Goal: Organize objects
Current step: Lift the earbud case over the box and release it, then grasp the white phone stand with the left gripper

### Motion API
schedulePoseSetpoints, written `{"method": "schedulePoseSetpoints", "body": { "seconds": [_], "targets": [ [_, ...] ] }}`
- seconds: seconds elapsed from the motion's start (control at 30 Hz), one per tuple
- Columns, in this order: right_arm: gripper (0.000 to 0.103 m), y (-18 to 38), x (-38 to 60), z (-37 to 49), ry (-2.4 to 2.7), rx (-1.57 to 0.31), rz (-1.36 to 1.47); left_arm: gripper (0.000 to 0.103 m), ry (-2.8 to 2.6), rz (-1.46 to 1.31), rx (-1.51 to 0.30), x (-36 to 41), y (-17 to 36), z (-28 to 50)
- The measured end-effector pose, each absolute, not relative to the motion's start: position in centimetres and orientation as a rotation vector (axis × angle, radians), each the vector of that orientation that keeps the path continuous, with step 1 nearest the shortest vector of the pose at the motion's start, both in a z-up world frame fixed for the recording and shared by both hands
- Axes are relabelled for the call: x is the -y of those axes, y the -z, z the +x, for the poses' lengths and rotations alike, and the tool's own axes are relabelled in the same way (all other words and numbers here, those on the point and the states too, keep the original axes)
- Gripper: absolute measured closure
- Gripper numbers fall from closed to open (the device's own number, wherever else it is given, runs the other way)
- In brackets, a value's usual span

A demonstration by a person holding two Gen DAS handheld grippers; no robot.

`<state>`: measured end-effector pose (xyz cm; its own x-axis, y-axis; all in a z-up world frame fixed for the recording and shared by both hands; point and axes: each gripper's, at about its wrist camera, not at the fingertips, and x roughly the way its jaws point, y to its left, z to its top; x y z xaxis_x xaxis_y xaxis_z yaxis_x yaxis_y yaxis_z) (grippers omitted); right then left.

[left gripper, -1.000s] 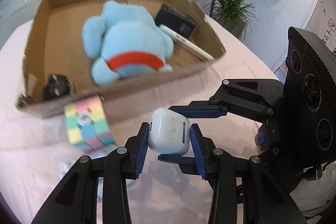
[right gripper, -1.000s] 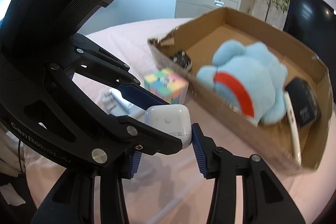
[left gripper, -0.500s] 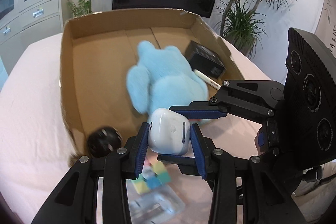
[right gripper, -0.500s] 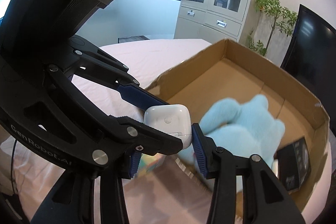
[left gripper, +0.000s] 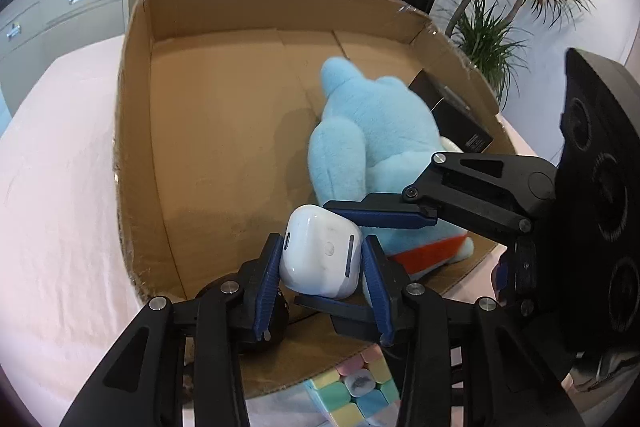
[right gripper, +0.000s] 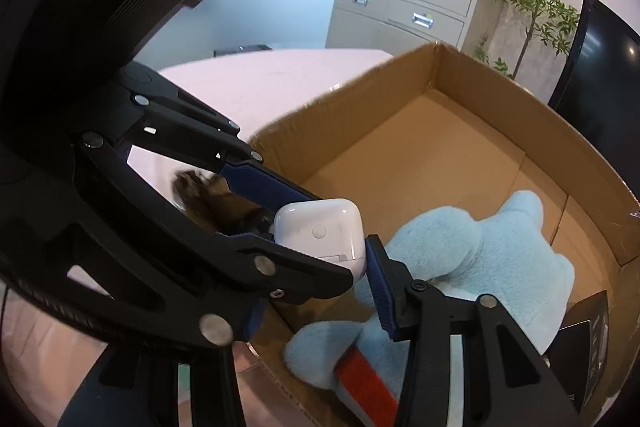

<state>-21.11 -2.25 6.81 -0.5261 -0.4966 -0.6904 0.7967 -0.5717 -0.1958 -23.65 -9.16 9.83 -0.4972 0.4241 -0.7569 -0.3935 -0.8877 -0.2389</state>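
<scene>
Resting on the pink-draped tabletop (left gripper: 60, 187), the open cardboard box (left gripper: 136, 147) is plainly the collecting place, its low walls keeping what has been gathered from sliding off. Inside, a light-blue plush toy (left gripper: 372, 147) with a red band lies toward the right wall, leaving a broad bare stretch of floor at the left where something small could be set down. A black box (left gripper: 460, 123) is wedged between the plush and the right wall, and a dark round object (left gripper: 280, 311), too hidden to name, sits in the near corner. Outside the near wall, a pastel puzzle cube (left gripper: 356, 391) waits on the tabletop, seemingly not yet sorted. Above the near edge, the white earbud case (left gripper: 324, 255) hangs in a two-handed hold: the left gripper (left gripper: 324, 267) pinches its flanks while the right gripper (right gripper: 320, 251) clamps it crosswise, probably steadying it for placement.
</scene>
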Motion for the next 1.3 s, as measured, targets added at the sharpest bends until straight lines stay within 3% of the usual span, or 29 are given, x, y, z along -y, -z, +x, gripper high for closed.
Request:
{"method": "schedulePoseSetpoints", "body": {
  "seconds": [0.1, 0.17, 0.33, 0.5, 0.63, 0.8, 0.9, 0.93, 1.07, 1.3],
  "targets": [
    [0.049, -8.5, 1.5, -20.1, 2.167, -0.635, 0.714, 0.049, -2.425, -1.180, 0.097, 10.0, -11.2, -23.3],
    [0.034, -10.2, 0.6, -19.2, 2.181, -0.588, 0.683, 0.032, -2.450, -1.118, 0.157, 11.2, -12.6, -22.1],
    [0.025, -11.7, -3.3, -16.9, 2.196, -0.285, 0.738, 0.027, -2.543, -1.102, 0.288, 15.6, -13.2, -17.2],
    [0.025, -7.3, -5.6, -13.1, 2.144, -0.059, 0.944, 0.026, -2.623, -1.255, 0.441, 19.5, -7.4, -10.3],
    [0.025, -3.8, -5.0, -11.2, 2.114, -0.018, 1.057, 0.027, -2.559, -1.367, 0.502, 18.9, -2.7, -7.2],
    [0.042, -1.0, -3.8, -10.1, 2.176, -0.083, 1.111, 0.027, -2.575, -1.384, 0.401, 15.8, -0.3, -5.6],
    [0.057, 0.4, -3.2, -10.0, 2.159, -0.112, 1.135, 0.027, -2.619, -1.353, 0.351, 15.2, 0.1, -5.2],
    [0.061, 0.5, -3.2, -9.8, 2.156, -0.107, 1.119, 0.031, -2.631, -1.348, 0.357, 15.0, 0.2, -5.4],
    [0.067, 0.5, -3.9, -10.0, 2.147, -0.076, 1.117, 0.064, -2.646, -1.371, 0.345, 15.1, 0.1, -6.0],
    [0.067, 0.6, -4.4, -10.1, 2.157, -0.062, 1.120, 0.072, -2.657, -1.337, 0.350, 14.7, 0.1, -5.7]
  ]
}}
